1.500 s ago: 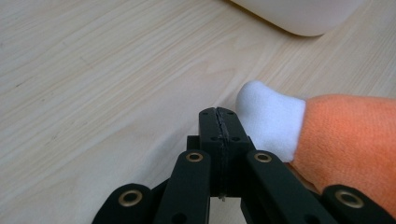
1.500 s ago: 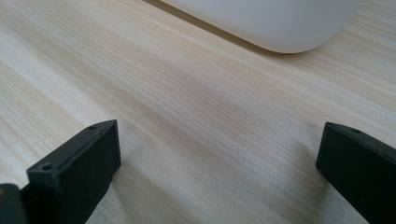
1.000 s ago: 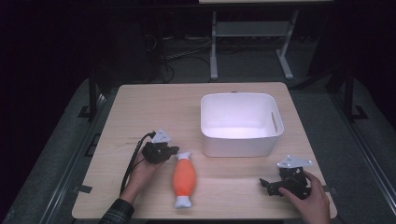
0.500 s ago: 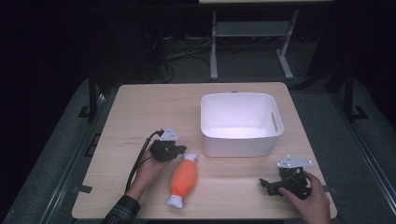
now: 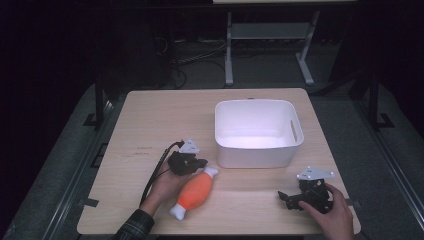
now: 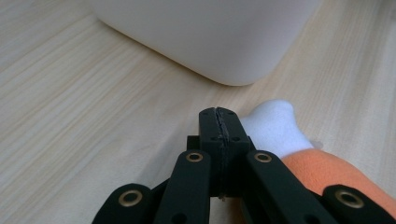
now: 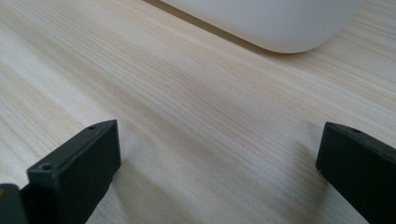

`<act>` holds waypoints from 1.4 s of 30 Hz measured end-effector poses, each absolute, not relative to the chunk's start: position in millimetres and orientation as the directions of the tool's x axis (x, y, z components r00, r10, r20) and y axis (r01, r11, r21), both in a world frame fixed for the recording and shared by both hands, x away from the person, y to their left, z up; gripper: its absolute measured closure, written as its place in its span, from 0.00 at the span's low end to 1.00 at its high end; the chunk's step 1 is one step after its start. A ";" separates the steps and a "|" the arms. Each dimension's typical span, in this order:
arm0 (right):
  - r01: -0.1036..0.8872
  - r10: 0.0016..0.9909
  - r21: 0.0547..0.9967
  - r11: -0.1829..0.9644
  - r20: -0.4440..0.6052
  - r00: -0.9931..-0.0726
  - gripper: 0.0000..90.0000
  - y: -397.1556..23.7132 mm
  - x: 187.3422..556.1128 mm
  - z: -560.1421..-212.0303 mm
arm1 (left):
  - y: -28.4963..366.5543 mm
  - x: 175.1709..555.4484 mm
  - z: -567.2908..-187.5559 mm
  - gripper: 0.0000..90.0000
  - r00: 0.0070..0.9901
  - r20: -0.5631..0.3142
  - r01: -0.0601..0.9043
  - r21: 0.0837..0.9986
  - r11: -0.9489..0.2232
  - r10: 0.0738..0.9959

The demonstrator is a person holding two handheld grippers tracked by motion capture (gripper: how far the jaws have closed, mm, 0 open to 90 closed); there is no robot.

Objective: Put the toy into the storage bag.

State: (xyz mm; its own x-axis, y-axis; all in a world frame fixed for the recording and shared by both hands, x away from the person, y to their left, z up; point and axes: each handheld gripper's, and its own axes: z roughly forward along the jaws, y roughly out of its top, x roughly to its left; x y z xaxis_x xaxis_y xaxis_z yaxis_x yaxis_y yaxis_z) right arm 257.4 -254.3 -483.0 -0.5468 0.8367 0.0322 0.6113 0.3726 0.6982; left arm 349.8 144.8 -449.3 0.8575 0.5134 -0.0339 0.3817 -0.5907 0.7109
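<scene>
- Where the high view is used, the whole table point(image 5: 150, 120) is visible: a white tub point(image 5: 258, 132) sits right of centre, and an orange toy point(image 5: 195, 192) with white ends lies on the wood in front of its left corner.
- The left gripper point(image 5: 199, 163) rests just beside the toy's upper white end, near the tub's front left corner.
- The right gripper point(image 5: 286, 199) lies on the table at the front right, well apart from the toy.
- The left gripper view adds detail: the jaws are pressed together with nothing between them, and the toy's white end point(image 6: 275, 128) sits just right of the tips.
- The right gripper view shows its jaws spread wide over bare wood, with the tub's corner point(image 7: 275, 23) beyond.
</scene>
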 end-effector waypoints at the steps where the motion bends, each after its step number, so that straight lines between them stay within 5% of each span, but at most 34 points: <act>1: 0.611 0.836 0.699 0.373 0.031 -0.547 0.00 -254.3 257.4 -483.0 | 143.0 349.0 -449.2 0.99 0.862 -0.036 0.379 0.709 -0.595 0.505; 25: 0.611 0.837 0.698 0.373 0.031 -0.547 0.00 -254.3 257.4 -483.0 | 139.8 342.1 -441.9 0.94 0.886 -0.076 0.368 0.718 -0.591 0.458; 42: 0.611 0.836 0.698 0.373 0.031 -0.547 0.00 -254.3 257.4 -483.0 | 185.0 339.3 -425.6 0.60 0.844 -0.139 0.437 0.738 -0.514 0.517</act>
State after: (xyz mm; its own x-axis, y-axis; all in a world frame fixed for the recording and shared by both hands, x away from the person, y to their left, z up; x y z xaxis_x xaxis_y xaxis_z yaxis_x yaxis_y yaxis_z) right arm 257.4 -254.3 -483.0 -0.5471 0.8365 0.0314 0.6107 0.3733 0.6983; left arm 339.3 185.0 -425.6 0.8444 0.5173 -0.1393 0.4366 -0.5139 0.7384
